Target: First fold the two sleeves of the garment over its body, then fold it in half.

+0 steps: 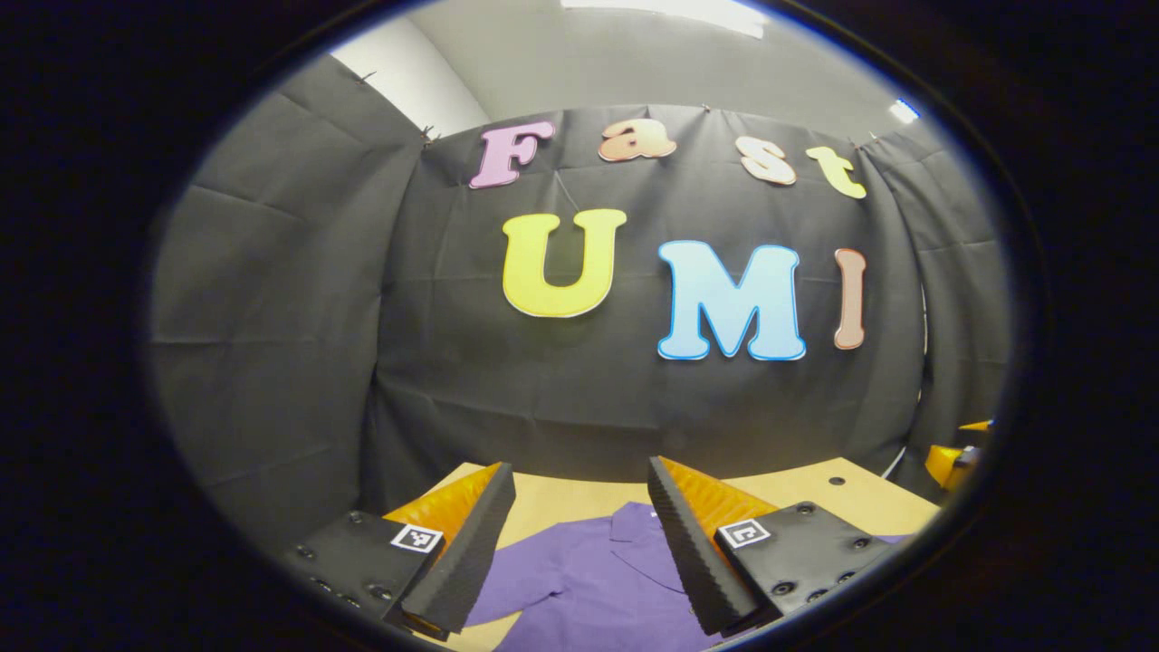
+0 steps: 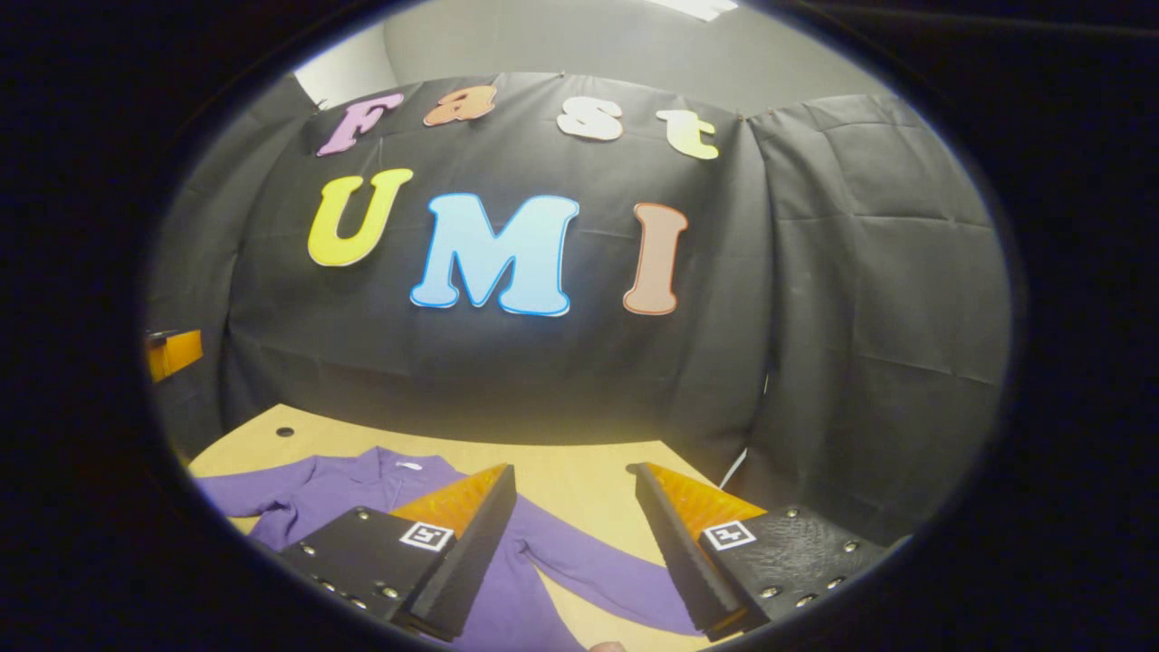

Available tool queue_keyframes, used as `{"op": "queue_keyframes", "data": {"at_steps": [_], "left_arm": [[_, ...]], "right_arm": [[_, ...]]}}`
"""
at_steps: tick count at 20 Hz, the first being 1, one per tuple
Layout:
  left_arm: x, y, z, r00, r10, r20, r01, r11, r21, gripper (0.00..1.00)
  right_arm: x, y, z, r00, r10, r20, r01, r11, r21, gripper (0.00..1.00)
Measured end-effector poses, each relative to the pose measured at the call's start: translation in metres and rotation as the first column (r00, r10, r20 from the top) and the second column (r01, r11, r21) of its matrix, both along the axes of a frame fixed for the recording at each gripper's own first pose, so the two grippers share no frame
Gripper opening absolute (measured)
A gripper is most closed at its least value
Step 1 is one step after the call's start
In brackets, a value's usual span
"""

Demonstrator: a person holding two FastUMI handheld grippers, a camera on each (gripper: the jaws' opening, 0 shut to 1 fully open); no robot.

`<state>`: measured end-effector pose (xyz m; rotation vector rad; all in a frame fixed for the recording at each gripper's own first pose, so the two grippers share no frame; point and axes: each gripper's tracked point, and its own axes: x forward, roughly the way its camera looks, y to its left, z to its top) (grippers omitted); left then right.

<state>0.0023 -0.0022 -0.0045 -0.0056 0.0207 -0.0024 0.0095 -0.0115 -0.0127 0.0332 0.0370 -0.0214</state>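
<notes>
Both the left claw and right claw hang released above the shirt spread below them on the table.

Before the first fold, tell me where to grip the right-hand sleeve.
Probably near its outer end: the sleeve lies flat, spread away from the purple garment across the table. Bring the open right gripper down from above, pinching across its width.

Left tongs and right tongs both spread wide, gripping nothing.
</notes>
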Motion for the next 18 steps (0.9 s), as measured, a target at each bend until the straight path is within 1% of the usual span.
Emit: {"op": "queue_keyframes", "data": {"at_steps": [5, 9, 13, 15, 16, 18], "left_arm": [[-0.002, 0.001, -0.008, 0.999, 0.010, -0.031, -0.010, 1.000, 0.006, 0.95], [-0.003, 0.000, -0.012, 0.999, 0.021, -0.050, -0.020, 1.000, 0.014, 0.95], [0.001, -0.007, -0.009, 0.999, 0.013, -0.041, -0.012, 1.000, 0.029, 0.94], [0.001, -0.013, -0.010, 0.999, 0.002, -0.044, -0.001, 1.000, 0.023, 0.95], [0.000, -0.015, -0.011, 0.999, -0.002, -0.046, 0.003, 1.000, 0.021, 0.95], [0.001, -0.019, -0.010, 0.999, -0.008, -0.048, 0.009, 1.000, 0.019, 0.95]], "right_arm": [[-0.004, -0.029, -0.039, 0.992, -0.074, -0.099, 0.078, 0.996, 0.039, 0.84], [-0.009, -0.065, -0.083, 0.967, -0.148, -0.208, 0.165, 0.984, 0.064, 0.86], [-0.013, -0.105, -0.133, 0.918, -0.214, -0.333, 0.261, 0.960, 0.101, 0.85], [-0.017, -0.122, -0.161, 0.885, -0.244, -0.397, 0.311, 0.944, 0.111, 0.85], [-0.020, -0.129, -0.177, 0.863, -0.254, -0.437, 0.334, 0.936, 0.114, 0.85], [-0.024, -0.138, -0.202, 0.828, -0.261, -0.497, 0.365, 0.923, 0.124, 0.85]]}}
